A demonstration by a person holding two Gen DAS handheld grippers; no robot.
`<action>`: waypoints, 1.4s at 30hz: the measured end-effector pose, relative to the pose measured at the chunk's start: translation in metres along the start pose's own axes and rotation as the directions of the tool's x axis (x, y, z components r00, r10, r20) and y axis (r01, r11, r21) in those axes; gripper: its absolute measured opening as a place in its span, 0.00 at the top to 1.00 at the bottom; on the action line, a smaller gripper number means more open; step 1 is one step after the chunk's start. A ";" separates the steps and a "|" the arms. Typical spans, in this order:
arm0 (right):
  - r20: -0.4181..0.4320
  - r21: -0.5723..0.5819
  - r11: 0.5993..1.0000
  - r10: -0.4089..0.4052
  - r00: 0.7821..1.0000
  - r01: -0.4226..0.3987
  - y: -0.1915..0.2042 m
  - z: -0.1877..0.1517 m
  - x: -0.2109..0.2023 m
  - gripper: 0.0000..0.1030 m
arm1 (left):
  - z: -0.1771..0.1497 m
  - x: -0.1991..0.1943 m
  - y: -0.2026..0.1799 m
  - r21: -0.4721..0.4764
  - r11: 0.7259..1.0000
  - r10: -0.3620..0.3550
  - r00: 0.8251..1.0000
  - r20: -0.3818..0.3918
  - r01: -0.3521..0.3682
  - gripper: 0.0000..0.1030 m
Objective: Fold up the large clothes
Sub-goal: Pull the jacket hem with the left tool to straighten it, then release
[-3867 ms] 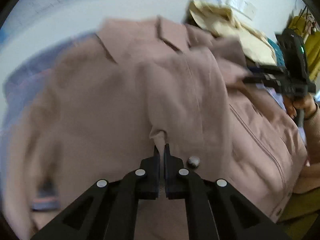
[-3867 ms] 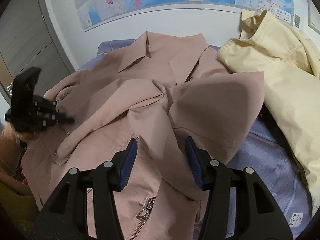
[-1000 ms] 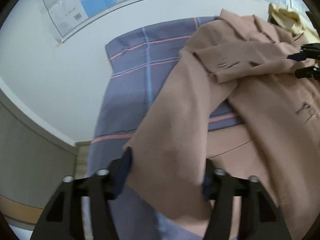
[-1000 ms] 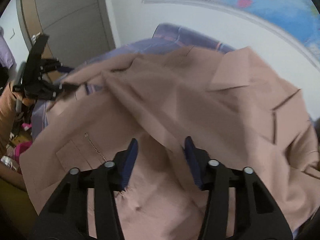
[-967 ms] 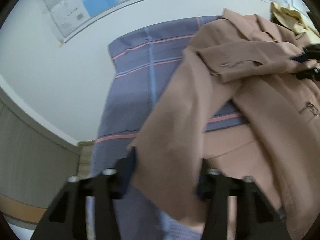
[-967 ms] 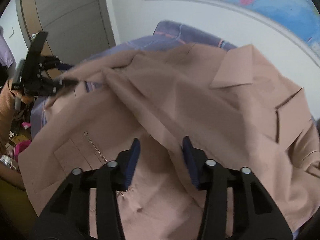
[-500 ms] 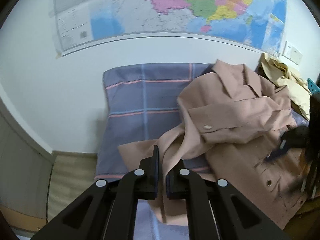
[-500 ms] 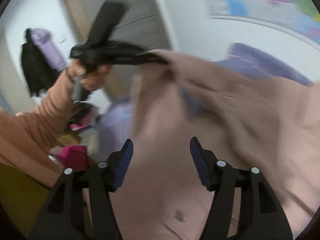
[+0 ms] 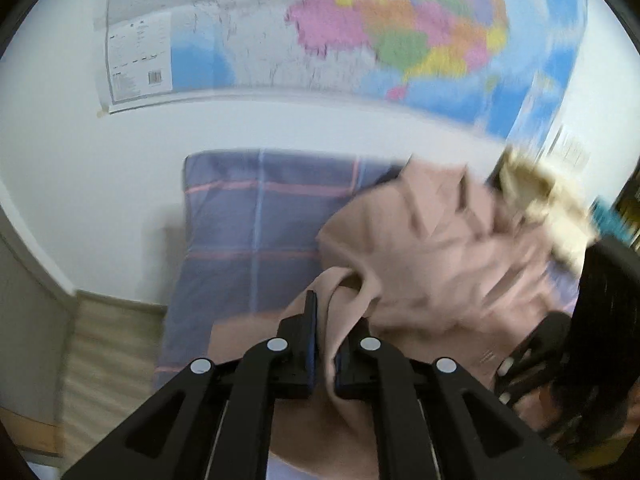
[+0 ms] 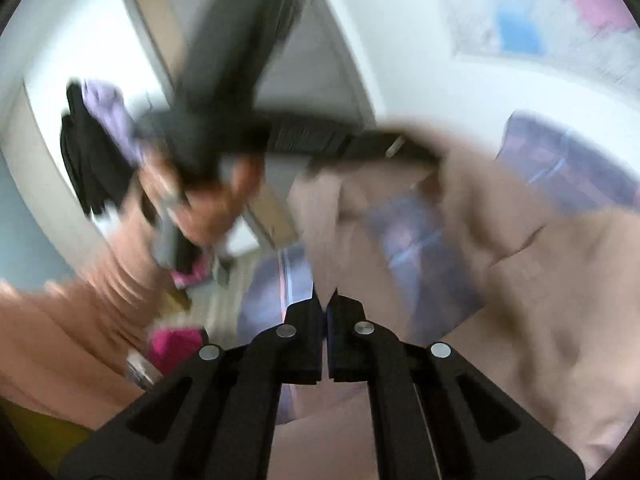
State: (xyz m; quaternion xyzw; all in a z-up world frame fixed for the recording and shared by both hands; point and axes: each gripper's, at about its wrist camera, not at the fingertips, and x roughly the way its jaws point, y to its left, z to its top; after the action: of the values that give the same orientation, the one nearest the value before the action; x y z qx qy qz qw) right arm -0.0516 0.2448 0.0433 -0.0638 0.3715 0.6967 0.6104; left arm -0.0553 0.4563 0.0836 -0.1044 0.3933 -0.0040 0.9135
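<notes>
A pink jacket (image 9: 432,264) lies bunched on a purple checked bed sheet (image 9: 248,232). My left gripper (image 9: 326,340) pinches a fold of the jacket's edge. Its jaws are opening slightly, with the cloth still pressed between the pads. In the right wrist view the left gripper (image 10: 434,158) holds that edge up high, gripped by a person's hand (image 10: 208,204), and the jacket (image 10: 540,280) hangs from it. My right gripper (image 10: 325,308) is shut low over the jacket's near hem. A thin pale strip of cloth shows in its slit. Both views are blurred.
A pale yellow garment (image 9: 536,196) lies beyond the jacket at the right. A wall map (image 9: 360,20) hangs behind the bed. A grey door (image 10: 312,60), hanging dark and purple clothes (image 10: 92,132) and a pink object (image 10: 172,344) on the floor are at the left.
The left gripper closed on the jacket's edge and rose with it, pulling the cloth up. The right gripper swung left toward the door, opened wide, then shut.
</notes>
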 end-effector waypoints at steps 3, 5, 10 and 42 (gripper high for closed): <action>0.083 0.038 0.999 -0.023 0.996 0.020 -0.017 0.020 -0.080 0.99 | 0.017 -0.012 -0.017 0.002 0.988 -0.152 0.986 0.061 0.153 0.58; 0.084 0.070 0.994 -0.086 0.993 0.080 -0.030 0.018 -0.120 0.99 | 0.020 -0.012 -0.034 0.035 0.983 -0.184 0.979 0.083 0.181 0.50; -0.028 0.217 0.934 -0.283 0.959 0.283 -0.083 -0.019 -0.185 0.99 | 0.019 0.006 -0.066 0.100 0.966 -0.249 0.963 0.102 0.239 0.47; -0.137 0.037 0.734 -0.668 0.731 0.678 -0.110 -0.178 -0.217 0.27 | -0.023 0.154 -0.056 0.036 0.999 0.030 0.983 -0.183 -0.024 0.40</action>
State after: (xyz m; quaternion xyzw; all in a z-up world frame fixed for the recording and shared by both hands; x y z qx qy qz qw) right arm 0.0355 -0.0377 -0.0148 -0.2078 0.3864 0.4072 0.8010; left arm 0.0389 0.3831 -0.0312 -0.0830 0.4769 -0.0079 0.8750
